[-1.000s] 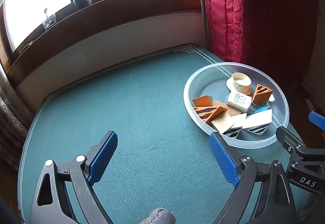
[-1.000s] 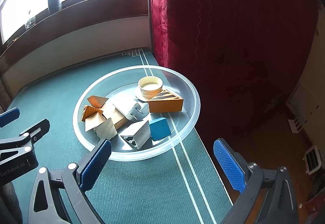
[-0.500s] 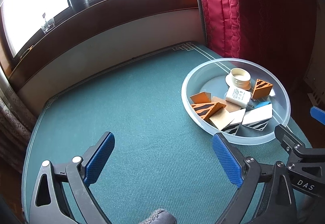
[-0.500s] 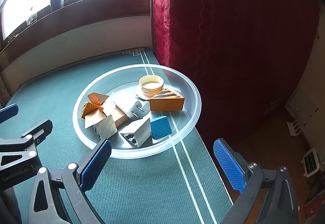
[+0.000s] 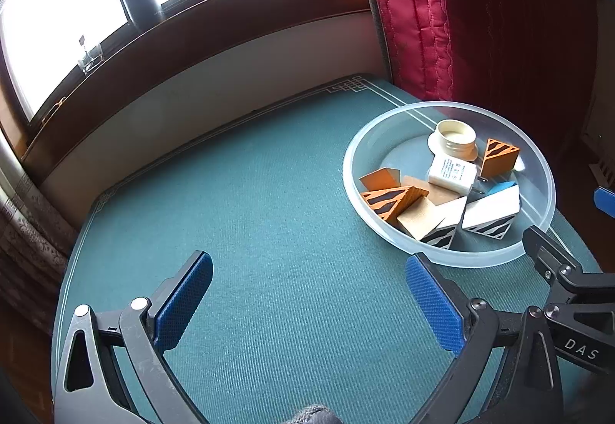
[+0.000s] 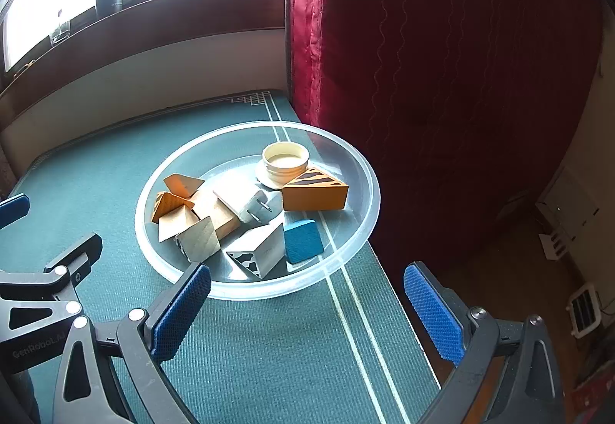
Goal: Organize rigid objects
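Two grippers nearest: left gripper [image 5: 307,293] and right gripper [image 6: 307,305], both spread wide, empty, above the teal table mat [image 5: 269,216]. Beyond them, clear bowl [image 6: 346,251] at the mat's right edge holding wooden blocks [image 6: 315,193], a white charger plug [image 5: 453,174], a cream cup [image 6: 286,160]. Farther: red curtain [image 6: 423,59], dark windowsill [image 5: 230,12], bright window.

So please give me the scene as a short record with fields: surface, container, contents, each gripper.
surface: green mat on a table, under a window
container: clear round bowl near the mat's right edge, beside a red curtain
contents: orange striped wedge, blue block, white charger, cream lid, several more wooden wedges
left gripper: open, holds nothing, above bare mat
right gripper: open, holds nothing, at the bowl's near rim
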`<state>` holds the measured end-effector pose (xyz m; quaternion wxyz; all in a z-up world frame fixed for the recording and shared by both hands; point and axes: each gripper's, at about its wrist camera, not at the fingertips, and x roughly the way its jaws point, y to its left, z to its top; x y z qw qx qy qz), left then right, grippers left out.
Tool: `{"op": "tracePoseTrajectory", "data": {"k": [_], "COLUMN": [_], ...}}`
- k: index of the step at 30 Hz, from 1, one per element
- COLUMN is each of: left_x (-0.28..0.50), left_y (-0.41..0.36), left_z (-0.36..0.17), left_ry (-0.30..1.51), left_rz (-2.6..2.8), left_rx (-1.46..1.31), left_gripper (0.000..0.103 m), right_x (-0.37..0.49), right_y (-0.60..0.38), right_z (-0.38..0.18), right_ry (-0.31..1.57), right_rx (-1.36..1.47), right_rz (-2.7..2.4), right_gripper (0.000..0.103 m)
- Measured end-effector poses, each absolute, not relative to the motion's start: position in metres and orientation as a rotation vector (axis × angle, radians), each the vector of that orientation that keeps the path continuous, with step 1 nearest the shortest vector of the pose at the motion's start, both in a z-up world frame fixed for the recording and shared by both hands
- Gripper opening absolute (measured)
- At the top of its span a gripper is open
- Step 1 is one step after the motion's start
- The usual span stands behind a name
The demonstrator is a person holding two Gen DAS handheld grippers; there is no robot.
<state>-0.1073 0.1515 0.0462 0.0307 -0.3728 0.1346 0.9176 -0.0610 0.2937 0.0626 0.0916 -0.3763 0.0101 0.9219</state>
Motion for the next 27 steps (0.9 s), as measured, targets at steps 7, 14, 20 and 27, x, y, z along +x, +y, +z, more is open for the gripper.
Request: {"op": "tracePoseTrajectory", "data": {"k": [7, 14, 20, 27], "left_x": [-0.1070, -0.1061, -0.1051, -0.1055], "left_y": [0.1518, 0.1526, 0.1530, 0.1531], "left_z": [0.0463, 0.0450, 0.0438, 0.0434], "left_ry": [0.415, 0.430, 0.443, 0.445], "left_rz": [2.829, 2.830, 2.833, 2.834], "left_rx": [-1.149, -1.147, -1.139, -1.141], "left_gripper": [0.101, 0.101, 0.101, 0.101], "right_x": [-0.0616, -0.0621, -0.0622, -0.0629], "right_y": [0.2958, 0.2974, 0.2985, 0.2989], "right_z": [0.0618, 0.0613, 0.0593, 0.0581], "right_ry": [0.031, 0.030, 0.029, 0.028], "right_rx": [-1.119, -1.120, -1.120, -1.121], "right_rz": [2.735, 2.735, 2.737, 2.738], "right_gripper": [0.102, 0.102, 0.102, 0.102]}}
